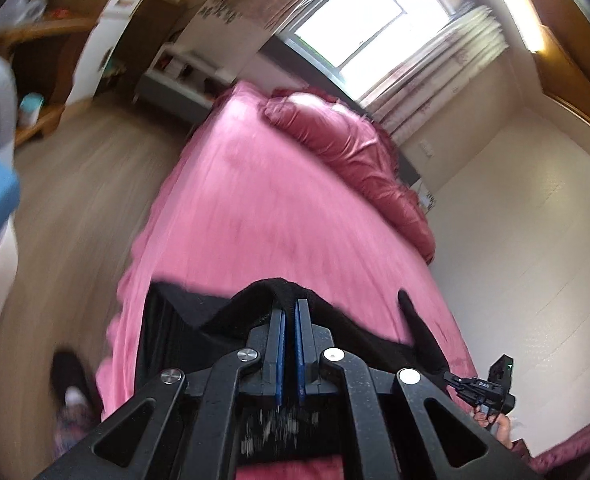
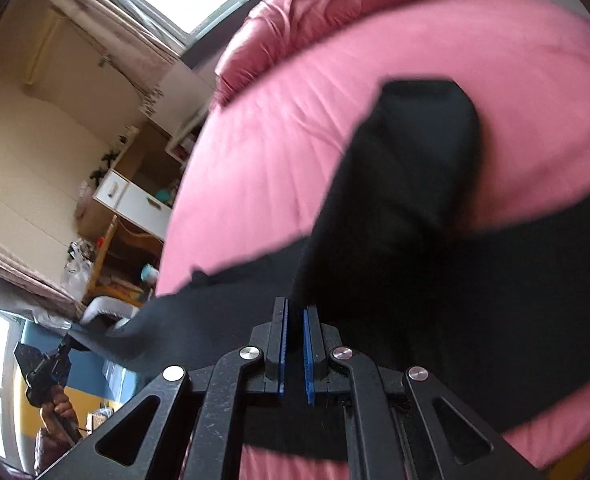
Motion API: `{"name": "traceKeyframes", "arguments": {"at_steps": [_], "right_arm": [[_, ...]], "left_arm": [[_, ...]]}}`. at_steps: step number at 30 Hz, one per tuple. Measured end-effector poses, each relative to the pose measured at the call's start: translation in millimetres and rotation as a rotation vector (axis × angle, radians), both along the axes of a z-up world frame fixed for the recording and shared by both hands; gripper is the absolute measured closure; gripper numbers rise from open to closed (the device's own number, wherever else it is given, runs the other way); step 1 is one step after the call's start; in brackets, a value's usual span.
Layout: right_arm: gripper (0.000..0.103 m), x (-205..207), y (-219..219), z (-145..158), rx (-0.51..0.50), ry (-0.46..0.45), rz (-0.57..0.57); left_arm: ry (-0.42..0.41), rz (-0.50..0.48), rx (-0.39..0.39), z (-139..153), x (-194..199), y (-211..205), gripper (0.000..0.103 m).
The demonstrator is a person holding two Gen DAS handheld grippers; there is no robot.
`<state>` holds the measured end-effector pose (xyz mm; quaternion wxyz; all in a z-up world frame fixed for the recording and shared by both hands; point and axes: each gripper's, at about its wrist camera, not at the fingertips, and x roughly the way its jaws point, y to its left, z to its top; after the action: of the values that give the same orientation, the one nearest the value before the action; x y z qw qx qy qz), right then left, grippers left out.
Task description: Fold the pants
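Observation:
Black pants [image 1: 231, 316] hang over the near end of a pink bed [image 1: 263, 200]. My left gripper [image 1: 290, 304] is shut on a fold of the black cloth and holds it up. The other gripper [image 1: 483, 388] shows at the lower right of this view, with the cloth stretched to it. In the right wrist view my right gripper [image 2: 295, 312] is shut on the pants [image 2: 407, 200], which rise in a dark fold over the pink bed [image 2: 279, 152]. The left gripper [image 2: 47, 372] shows at the lower left, held by a hand.
A dark red quilt [image 1: 347, 148] lies bunched at the bed's far end under a window [image 1: 359, 28]. A wooden floor [image 1: 79, 208] runs along the left of the bed, with shelves and a white cabinet [image 1: 107, 40] beyond. A white wall [image 1: 527, 240] stands to the right.

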<state>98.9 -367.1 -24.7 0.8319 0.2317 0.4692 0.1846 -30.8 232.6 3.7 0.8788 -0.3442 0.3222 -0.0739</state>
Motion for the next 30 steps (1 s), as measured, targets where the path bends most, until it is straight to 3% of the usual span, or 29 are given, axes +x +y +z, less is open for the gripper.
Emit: {"name": "traceKeyframes", "arguments": {"at_steps": [5,8,12,18,21,26,30], "right_arm": [[0.097,-25.7,0.1,-44.9,-0.038,0.089,0.008],[0.097,-29.8,-1.7,-62.5,-0.066,0.115,0.003],[0.097,-33.5,-7.1,-65.4,-0.091,0.112,0.008],[0.097,-43.1,-12.1,-52.0,-0.107,0.08,0.032],[0.097,-43.1,-10.3,-66.4,-0.154,0.128,0.042],[0.097,-40.7,-8.6,-92.6,-0.185,0.175,0.038],[0.091,-36.3,-6.4,-83.4,-0.205,0.171,0.071]], "left_arm": [[0.171,0.027,-0.016,-56.9,-20.7,-9.1,0.099],[0.231,0.054,-0.042,-79.9,-31.0,-7.4,0.099],[0.239,0.065,-0.039,-83.2,-35.4,-5.0,0.099],[0.334,0.082,0.029,-92.8,-30.4,-4.9,0.096],[0.376,0.122,-0.064,-101.5,-38.0,8.9,0.081],[0.373,0.226,-0.16,-96.0,-56.7,30.7,0.077],[0.347,0.266,-0.244,-83.8,-74.2,37.2,0.075]]}}
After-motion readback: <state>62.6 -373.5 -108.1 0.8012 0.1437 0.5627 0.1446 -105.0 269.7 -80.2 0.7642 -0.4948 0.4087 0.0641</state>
